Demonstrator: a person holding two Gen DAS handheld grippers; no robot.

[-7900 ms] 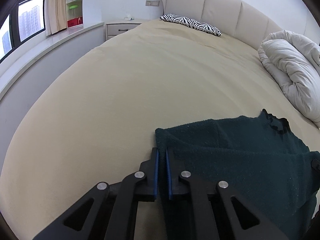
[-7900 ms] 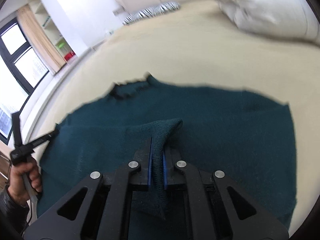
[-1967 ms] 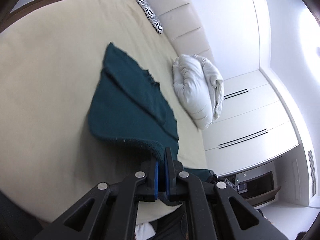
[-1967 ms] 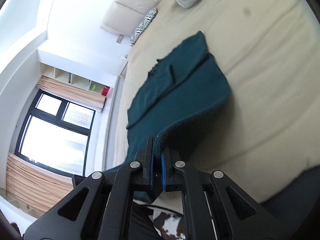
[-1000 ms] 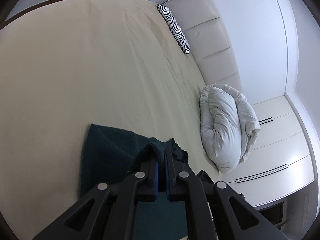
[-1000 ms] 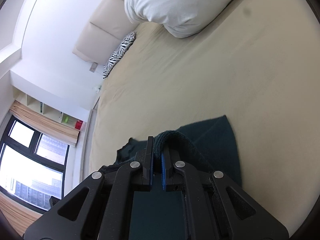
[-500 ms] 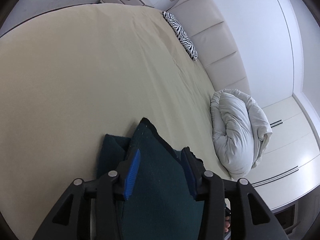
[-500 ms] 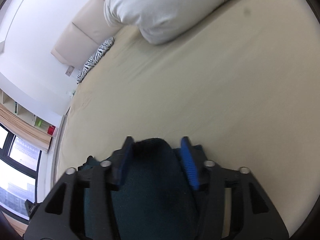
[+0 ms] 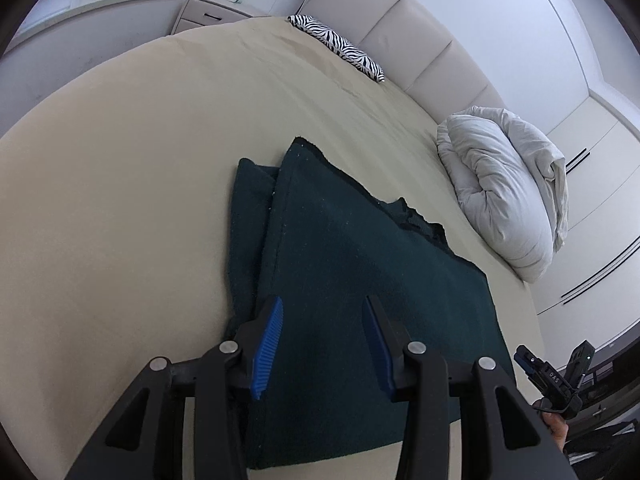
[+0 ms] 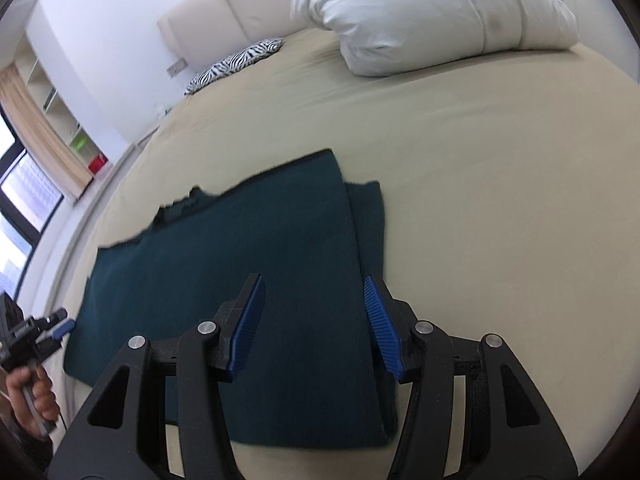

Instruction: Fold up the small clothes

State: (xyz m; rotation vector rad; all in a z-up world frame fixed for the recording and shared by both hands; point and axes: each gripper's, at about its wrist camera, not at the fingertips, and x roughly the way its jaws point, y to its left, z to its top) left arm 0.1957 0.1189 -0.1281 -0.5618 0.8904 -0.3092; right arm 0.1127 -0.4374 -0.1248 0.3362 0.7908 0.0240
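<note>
Looking from left to right, I see my left gripper (image 9: 322, 338) with its blue pads parted and nothing pinched between them, where a second ago they were clamped on the hem of the dark green garment (image 9: 360, 272). That garment now lies flat on the beige bed (image 9: 120, 184), doubled over itself, with a narrow strip of the under layer showing along its left side and the ragged neckline on the far edge. Further right, my right gripper (image 10: 314, 322) has let go as well, its jaws standing apart above the cloth, the folded edge just beside its right pad. With both corners released, I judge this fold done; the white duvet (image 10: 432, 12) and zebra pillow (image 9: 340, 50) sit well apart from it.
</note>
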